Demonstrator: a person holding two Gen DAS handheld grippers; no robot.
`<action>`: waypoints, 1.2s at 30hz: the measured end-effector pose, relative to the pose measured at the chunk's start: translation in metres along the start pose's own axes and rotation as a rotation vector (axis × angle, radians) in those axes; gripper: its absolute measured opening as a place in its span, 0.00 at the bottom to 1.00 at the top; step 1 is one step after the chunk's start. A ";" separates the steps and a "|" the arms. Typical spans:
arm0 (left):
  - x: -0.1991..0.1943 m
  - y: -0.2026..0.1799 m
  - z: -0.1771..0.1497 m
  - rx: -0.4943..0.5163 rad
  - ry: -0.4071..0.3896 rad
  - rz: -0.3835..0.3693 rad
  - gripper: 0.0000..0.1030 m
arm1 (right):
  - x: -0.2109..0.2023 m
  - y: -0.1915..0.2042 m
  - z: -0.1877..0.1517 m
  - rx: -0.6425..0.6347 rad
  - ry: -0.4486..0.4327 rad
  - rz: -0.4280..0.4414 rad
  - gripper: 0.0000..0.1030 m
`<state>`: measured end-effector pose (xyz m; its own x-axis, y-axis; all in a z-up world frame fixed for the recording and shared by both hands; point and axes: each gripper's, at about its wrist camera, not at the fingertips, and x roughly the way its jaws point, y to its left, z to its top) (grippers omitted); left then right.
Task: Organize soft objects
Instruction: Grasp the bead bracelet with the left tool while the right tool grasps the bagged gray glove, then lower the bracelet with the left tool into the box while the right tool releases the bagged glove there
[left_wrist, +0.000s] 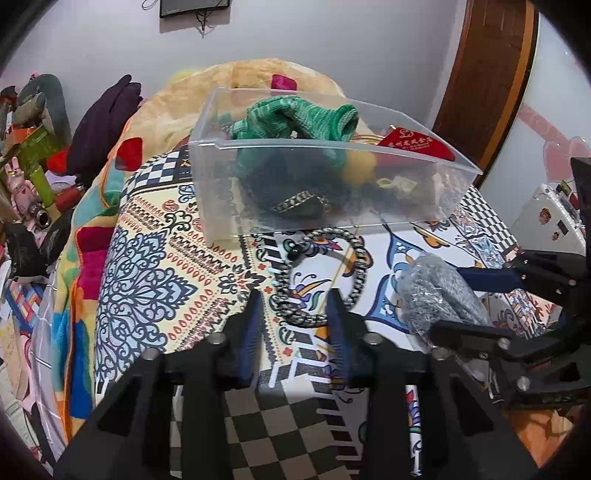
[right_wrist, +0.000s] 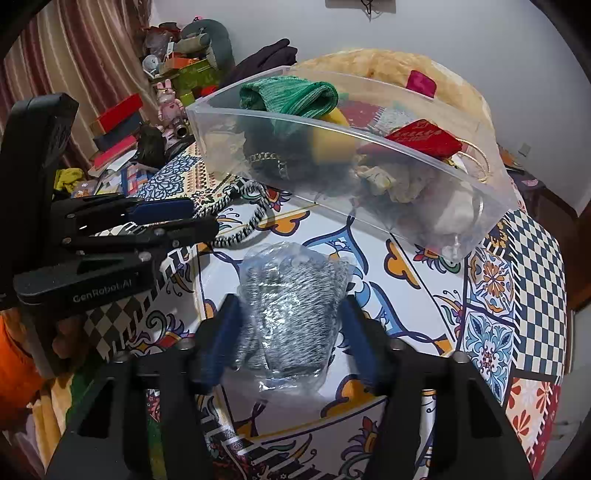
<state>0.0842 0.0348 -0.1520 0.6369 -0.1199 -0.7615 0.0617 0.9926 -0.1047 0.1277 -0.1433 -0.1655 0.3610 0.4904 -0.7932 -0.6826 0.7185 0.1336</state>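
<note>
— What covers the surface?
— A patterned cloth (left_wrist: 155, 266) of checks, tiles and scrolls in blue, orange, black and white.
— And directly on it?
— A clear plastic bin (left_wrist: 332, 192) at upper centre of the left view; just below it a black-and-white braided cord loop (left_wrist: 325, 273); at right, a grey speckled knit bundle in clear plastic wrap (right_wrist: 291, 306), apart from the bin.

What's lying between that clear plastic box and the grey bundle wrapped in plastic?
Only patterned tablecloth shows between the clear bin and the bagged grey knit in the right wrist view; the braided cord lies off to one side.
</note>
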 end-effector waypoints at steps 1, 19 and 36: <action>0.000 -0.001 0.000 0.002 -0.001 -0.004 0.26 | 0.000 0.000 -0.001 -0.002 -0.001 0.001 0.41; -0.034 -0.012 0.015 0.053 -0.125 0.017 0.05 | -0.049 -0.014 0.010 0.040 -0.166 -0.023 0.21; -0.067 -0.025 0.102 0.065 -0.358 0.031 0.05 | -0.086 -0.032 0.081 0.064 -0.420 -0.119 0.21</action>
<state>0.1186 0.0201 -0.0331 0.8675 -0.0862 -0.4899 0.0794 0.9962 -0.0348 0.1694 -0.1684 -0.0534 0.6707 0.5504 -0.4972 -0.5844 0.8049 0.1028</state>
